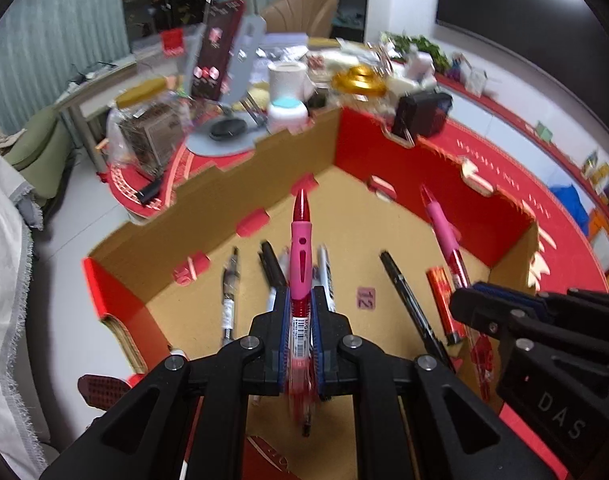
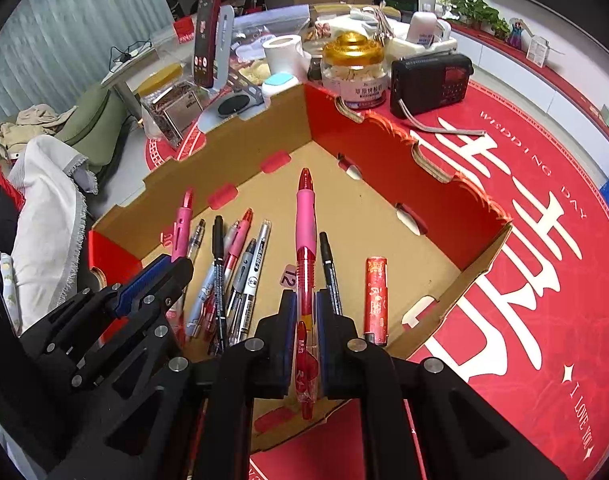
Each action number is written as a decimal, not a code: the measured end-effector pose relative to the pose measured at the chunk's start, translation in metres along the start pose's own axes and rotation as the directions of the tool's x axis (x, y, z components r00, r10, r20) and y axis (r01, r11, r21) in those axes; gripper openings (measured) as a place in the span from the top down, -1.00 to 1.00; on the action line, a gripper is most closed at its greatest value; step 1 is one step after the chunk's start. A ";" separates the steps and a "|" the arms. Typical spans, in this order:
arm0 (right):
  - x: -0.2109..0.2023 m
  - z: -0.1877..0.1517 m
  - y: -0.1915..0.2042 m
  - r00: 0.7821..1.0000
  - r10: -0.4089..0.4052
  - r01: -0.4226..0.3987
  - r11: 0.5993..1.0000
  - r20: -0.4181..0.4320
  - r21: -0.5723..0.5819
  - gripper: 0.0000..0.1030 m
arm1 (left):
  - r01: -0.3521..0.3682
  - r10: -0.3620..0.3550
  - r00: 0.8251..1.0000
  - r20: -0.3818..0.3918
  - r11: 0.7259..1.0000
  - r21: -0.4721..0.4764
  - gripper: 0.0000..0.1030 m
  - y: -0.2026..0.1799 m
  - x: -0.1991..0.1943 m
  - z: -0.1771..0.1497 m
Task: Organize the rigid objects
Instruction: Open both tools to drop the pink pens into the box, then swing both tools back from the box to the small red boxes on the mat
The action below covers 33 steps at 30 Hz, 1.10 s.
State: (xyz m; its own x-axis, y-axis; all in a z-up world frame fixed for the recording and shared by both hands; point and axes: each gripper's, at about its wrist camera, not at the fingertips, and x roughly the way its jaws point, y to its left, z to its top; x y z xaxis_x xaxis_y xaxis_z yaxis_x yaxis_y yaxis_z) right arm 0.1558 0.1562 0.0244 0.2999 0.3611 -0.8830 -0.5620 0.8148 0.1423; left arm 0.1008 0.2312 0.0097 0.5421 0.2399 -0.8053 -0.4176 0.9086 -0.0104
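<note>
A shallow cardboard box (image 1: 224,188) with red walls lies on the round red table. My left gripper (image 1: 302,296) hangs over its floor, shut on a red pen with a pink grip (image 1: 301,240) that points away from me. My right gripper (image 2: 306,300) is shut on a similar pink-and-red pen (image 2: 306,224), also above the box (image 2: 232,148). In the right wrist view the left gripper (image 2: 172,268) stands at the left with its pen (image 2: 181,228). Several pens (image 2: 232,272) lie bunched on the box floor, with a black marker (image 2: 330,272) and a red stick (image 2: 375,296) beside them.
Behind the box stand a gold-lidded jar (image 2: 354,68), a black radio (image 2: 428,80), a paper roll (image 2: 282,54) and a phone on a grey stand (image 2: 206,36). The red mat (image 2: 524,200) spreads to the right. White cloth (image 2: 44,208) hangs at the left.
</note>
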 end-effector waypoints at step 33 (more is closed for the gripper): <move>-0.110 -0.203 -0.187 0.987 -0.161 0.152 0.899 -0.012 0.410 -0.86 | 0.231 -0.231 0.973 -0.032 0.942 0.245 -1.00 -0.156 -0.072 -0.100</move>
State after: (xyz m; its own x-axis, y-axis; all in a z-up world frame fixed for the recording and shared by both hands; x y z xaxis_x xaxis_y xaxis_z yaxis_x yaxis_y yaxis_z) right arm 0.0714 -0.1280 0.0043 0.3776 0.2195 -0.8996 -0.1435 0.9736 0.1773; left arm 0.0538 0.0384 0.0099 0.6005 0.0132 -0.7995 -0.0896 0.9947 -0.0509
